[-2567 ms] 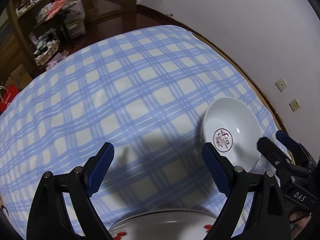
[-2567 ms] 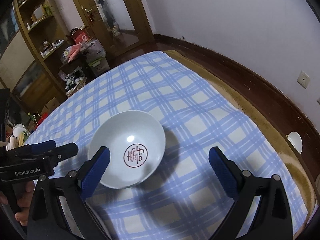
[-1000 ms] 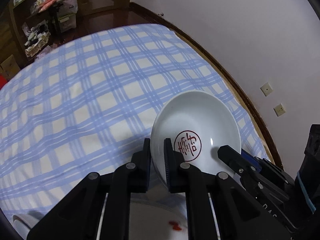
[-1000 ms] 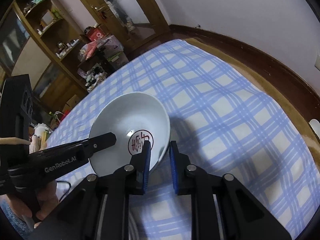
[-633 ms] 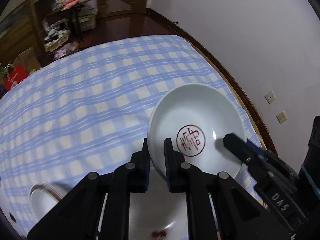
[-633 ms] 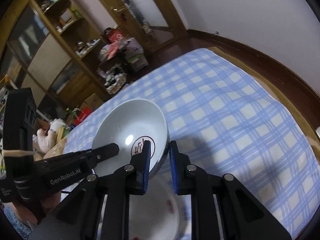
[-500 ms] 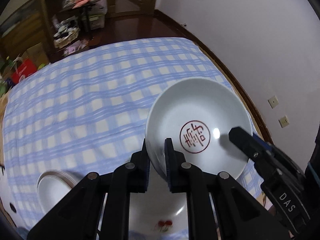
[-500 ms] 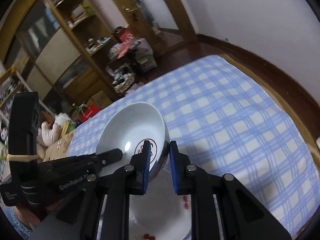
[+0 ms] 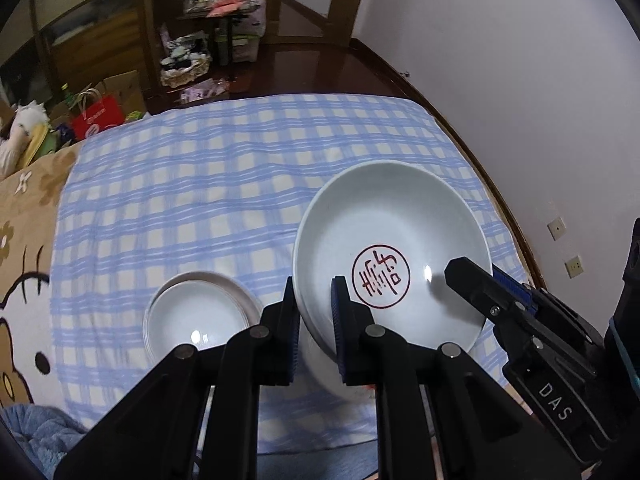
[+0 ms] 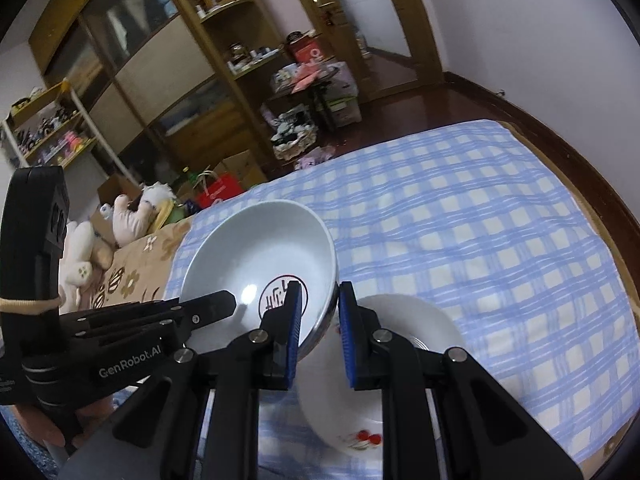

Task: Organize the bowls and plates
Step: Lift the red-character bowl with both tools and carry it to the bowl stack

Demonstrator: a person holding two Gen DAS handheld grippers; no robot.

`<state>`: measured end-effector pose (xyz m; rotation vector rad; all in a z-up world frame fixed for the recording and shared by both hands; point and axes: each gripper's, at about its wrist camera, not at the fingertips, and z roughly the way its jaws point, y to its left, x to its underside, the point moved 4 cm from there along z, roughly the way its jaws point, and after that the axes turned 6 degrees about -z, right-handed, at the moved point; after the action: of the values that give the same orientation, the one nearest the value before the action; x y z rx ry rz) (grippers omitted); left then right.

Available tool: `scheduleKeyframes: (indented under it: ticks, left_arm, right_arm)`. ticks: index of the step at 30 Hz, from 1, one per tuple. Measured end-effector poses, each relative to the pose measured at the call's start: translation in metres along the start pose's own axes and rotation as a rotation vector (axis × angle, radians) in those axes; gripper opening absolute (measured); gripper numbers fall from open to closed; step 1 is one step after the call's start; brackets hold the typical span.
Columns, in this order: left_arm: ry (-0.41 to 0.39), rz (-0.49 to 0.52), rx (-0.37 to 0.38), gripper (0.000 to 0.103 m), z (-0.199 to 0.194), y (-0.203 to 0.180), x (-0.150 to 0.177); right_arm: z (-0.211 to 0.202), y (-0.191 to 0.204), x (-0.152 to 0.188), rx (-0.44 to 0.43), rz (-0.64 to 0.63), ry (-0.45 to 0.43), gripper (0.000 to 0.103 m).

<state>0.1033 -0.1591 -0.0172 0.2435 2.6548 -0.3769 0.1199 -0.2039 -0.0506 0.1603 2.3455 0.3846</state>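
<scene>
Holding: both grippers clamp one white bowl [image 9: 392, 256] by opposite sides of its rim, and it hangs above the checked cloth [image 9: 208, 184].
Bowl: white, with a round red seal mark in its well; it sits tilted in both views.
Left gripper [image 9: 314, 332]: its blue pads pinch the near-left rim, one pad inside the bowl and one outside, jaws nearly together on the wall.
Right gripper [image 10: 319, 334]: closed on the opposite rim in the same way, one pad over the red mark's edge and the other against the outer wall.
Cross view: in the left wrist view the right gripper's finger reaches in from the lower right onto the bowl's far side; in the right wrist view the left gripper comes in from the left.
Small plate [image 9: 200, 316]: white, flat on the cloth, left of the bowl.
Cherry plate [image 10: 384, 384]: white with red cherries near its rim, on the cloth below the raised bowl.
Hand [image 10: 44, 428]: a person's hand grips the left gripper's handle.
Room: wooden shelves [image 10: 168, 60] and clutter beyond the cloth.
</scene>
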Motion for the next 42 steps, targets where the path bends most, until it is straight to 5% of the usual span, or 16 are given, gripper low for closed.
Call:
scheduleKeyframes:
  ticks: [17, 42]
  left_arm:
    - [-0.035, -0.09, -0.031, 0.015, -0.027, 0.083, 0.018]
    - [0.104, -0.172, -0.032, 0.015, 0.043, 0.147, 0.041]
  right_arm:
    - [0.028, 0.082, 0.013, -0.053, -0.099, 0.039, 0.019]
    - [0.103, 0.105, 0.043, -0.012, -0.163, 0.189, 0.019]
